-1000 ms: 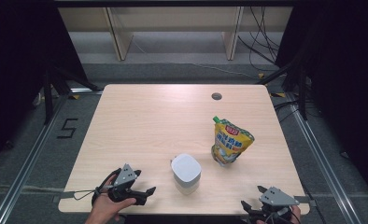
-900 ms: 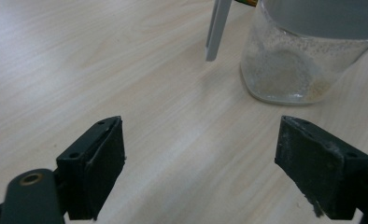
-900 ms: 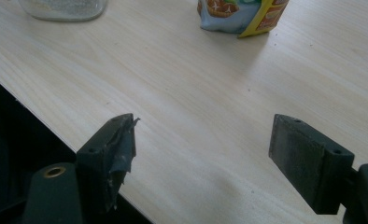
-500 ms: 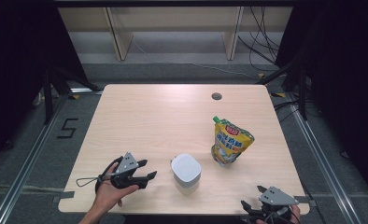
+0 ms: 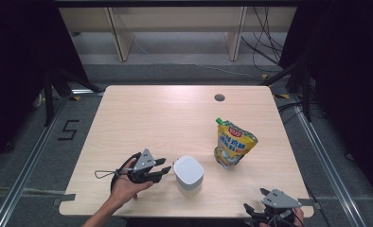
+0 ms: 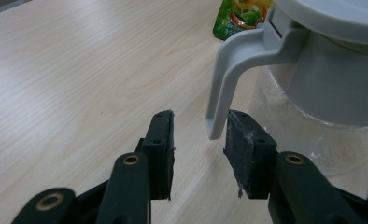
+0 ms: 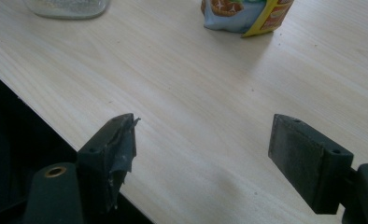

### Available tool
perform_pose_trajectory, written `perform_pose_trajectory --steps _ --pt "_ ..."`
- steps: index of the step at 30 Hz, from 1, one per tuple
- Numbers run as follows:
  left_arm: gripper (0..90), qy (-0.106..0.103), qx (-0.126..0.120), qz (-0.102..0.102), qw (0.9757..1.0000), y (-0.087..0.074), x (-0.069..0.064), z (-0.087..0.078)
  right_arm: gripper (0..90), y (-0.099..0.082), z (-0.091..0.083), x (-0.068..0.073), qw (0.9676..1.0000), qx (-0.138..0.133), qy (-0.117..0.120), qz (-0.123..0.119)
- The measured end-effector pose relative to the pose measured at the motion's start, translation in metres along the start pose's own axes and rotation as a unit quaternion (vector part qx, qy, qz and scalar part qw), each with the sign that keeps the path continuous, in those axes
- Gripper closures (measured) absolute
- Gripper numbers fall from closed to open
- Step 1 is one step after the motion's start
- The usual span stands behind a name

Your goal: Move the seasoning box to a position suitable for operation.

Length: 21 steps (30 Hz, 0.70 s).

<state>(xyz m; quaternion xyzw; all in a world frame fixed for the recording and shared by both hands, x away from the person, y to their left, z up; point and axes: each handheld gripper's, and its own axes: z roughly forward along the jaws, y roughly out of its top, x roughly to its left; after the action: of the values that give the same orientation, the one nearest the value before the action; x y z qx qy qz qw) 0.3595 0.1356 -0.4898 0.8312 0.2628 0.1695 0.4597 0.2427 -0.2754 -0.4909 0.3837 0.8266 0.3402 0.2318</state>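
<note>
The table (image 5: 142,118) is pale wood-grain laminate, smooth with a soft sheen. The jug (image 6: 331,70), at the upper right of the left gripper view, has a matt grey plastic lid and handle over a clear, slightly frosted body. The pouch (image 5: 233,147) is glossy printed foil. The gripper pads (image 6: 243,140) look like rough, frayed black rubber on matt black plastic arms with brass-coloured rivets.

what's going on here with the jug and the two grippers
A person is bringing the left gripper up to the grey handle of a lidded jug on the table. Its jaws have just been closing, with the handle's tip just ahead of them, not yet gripped. The right gripper waits open at the near edge. A snack pouch stands beyond.
</note>
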Motion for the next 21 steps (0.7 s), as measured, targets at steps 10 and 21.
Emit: perform_pose_trajectory --steps 10,21 --pt "71.3 -0.009 0.005 0.026 0.9996 0.007 -0.008 0.012 24.3 0.001 0.002 0.001 1.0000 0.006 0.004 0.002" --pt "81.6 -0.009 0.014 0.046 0.9988 0.009 -0.011 0.012 24.4 0.001 0.002 0.002 0.9999 0.010 0.009 0.001"
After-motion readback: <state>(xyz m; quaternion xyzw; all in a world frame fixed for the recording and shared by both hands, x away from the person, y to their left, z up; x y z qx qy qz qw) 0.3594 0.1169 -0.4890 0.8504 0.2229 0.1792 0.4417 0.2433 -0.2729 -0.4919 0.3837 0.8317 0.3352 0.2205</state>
